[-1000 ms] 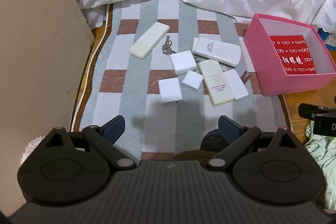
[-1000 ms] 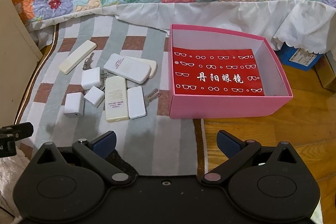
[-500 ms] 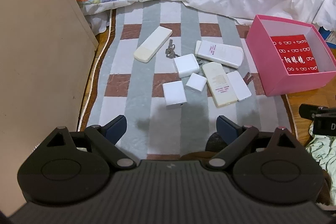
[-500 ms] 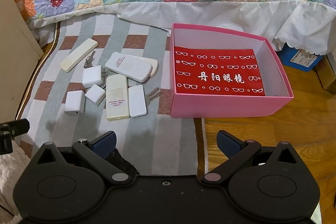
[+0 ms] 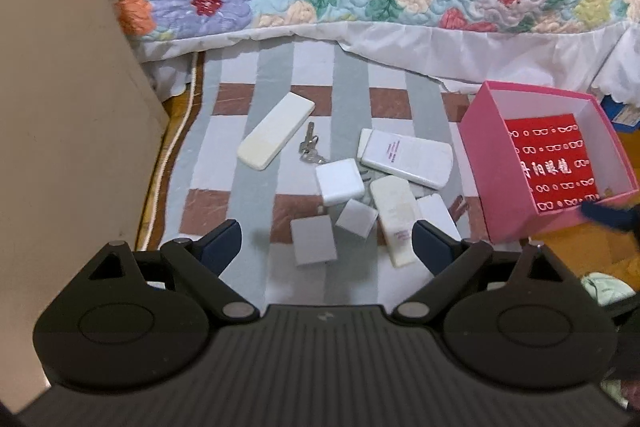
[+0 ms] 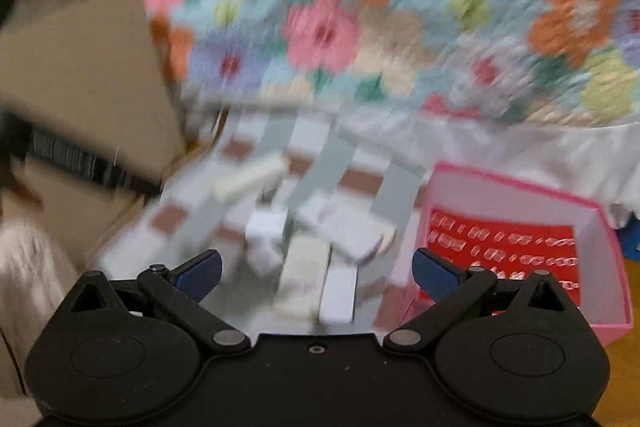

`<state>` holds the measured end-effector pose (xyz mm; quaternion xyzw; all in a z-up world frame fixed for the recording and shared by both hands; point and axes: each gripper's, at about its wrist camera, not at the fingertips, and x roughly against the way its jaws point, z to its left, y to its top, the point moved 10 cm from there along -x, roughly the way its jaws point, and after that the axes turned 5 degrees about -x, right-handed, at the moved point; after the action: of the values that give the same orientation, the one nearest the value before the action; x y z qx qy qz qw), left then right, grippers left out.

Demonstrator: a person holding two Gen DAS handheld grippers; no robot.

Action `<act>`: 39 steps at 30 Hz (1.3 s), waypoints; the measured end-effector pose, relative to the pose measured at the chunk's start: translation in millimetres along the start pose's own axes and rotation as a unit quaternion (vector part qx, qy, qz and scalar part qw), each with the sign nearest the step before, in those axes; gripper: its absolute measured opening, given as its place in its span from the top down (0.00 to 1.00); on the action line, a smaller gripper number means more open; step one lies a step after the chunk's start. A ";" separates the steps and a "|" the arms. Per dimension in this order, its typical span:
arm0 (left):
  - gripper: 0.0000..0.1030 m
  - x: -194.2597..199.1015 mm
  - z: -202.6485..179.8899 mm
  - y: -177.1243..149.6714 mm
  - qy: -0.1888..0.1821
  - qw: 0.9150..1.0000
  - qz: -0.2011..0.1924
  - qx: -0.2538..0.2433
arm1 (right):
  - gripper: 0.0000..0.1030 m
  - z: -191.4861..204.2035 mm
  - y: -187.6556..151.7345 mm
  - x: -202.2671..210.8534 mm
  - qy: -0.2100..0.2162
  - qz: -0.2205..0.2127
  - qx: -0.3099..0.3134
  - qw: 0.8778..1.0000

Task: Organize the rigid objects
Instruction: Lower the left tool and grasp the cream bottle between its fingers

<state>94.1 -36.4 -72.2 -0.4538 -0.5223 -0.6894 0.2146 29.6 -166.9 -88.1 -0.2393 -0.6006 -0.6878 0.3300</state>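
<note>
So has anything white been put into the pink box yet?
No, the pink box holds only its red printed liner, and the white pieces all lie on the striped rug beside it.

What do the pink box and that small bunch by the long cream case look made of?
Pink box: likely matte cardboard, with thin folded walls, white inside and a red printed liner. Keys: metal, grey with a slight shine. Long cream case: probably smooth hard plastic.

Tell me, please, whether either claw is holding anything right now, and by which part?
Nothing is held: the left claw and right claw both stand open and empty.
</note>
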 end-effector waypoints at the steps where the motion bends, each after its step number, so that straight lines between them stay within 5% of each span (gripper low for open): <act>1: 0.10 -9.1 -5.1 2.9 -0.003 1.000 0.001 -0.003 | 0.08 1.7 -2.9 -10.0 0.011 0.013 0.003 1.000; 8: 0.16 -96.2 -43.3 -16.7 -0.075 0.996 0.050 0.014 | 0.25 21.2 -35.4 -76.2 0.082 0.069 -0.004 0.994; 14: 0.22 -146.5 -35.1 -46.1 -0.085 0.992 0.066 0.064 | 0.42 17.5 -53.7 -131.8 0.077 0.084 -0.002 0.994; 22: 0.37 -174.6 -63.8 -55.0 -0.140 0.987 0.071 0.044 | 0.32 12.3 -64.7 -152.7 0.046 0.061 -0.016 0.997; 26: 0.54 -187.1 -71.7 -60.0 -0.135 0.987 0.077 0.050 | 0.39 14.5 -66.3 -153.7 0.025 0.054 0.008 0.998; 29: 0.65 -191.8 -72.6 -68.1 -0.169 0.977 0.099 0.084 | 0.39 11.9 -68.3 -150.9 0.029 0.055 -0.013 0.998; 34: 0.66 -191.9 -65.2 -77.6 -0.184 0.968 0.121 0.120 | 0.39 15.4 -78.8 -140.8 0.037 0.088 -0.024 0.995; 39: 0.60 -194.6 -64.5 -70.9 -0.163 0.977 0.081 0.113 | 0.32 13.9 -83.7 -151.0 0.043 0.101 -0.024 0.994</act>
<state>110.1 -104.4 -277.6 -0.5741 -0.5859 -0.5230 0.2313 67.5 -123.0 -251.3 -0.2764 -0.5420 -0.6751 0.4172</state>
